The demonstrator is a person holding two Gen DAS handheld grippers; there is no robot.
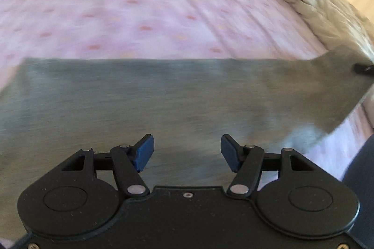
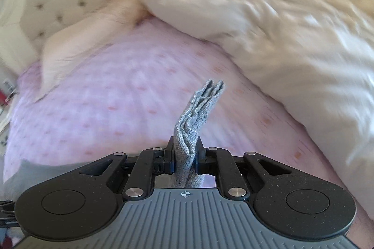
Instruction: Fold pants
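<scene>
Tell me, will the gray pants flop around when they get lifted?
Probably floppy: the pants bunch into soft pleats where the right gripper pinches them. Likely light, since one pinch holds that end. The rest lies flat across the bed, so it should drape.

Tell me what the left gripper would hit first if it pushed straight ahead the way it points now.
Most likely the grey pants. The left gripper is open, with the cloth spread right ahead of its fingers. The pink sheet lies beyond. The picture is blurred, so depth is uncertain.
</scene>
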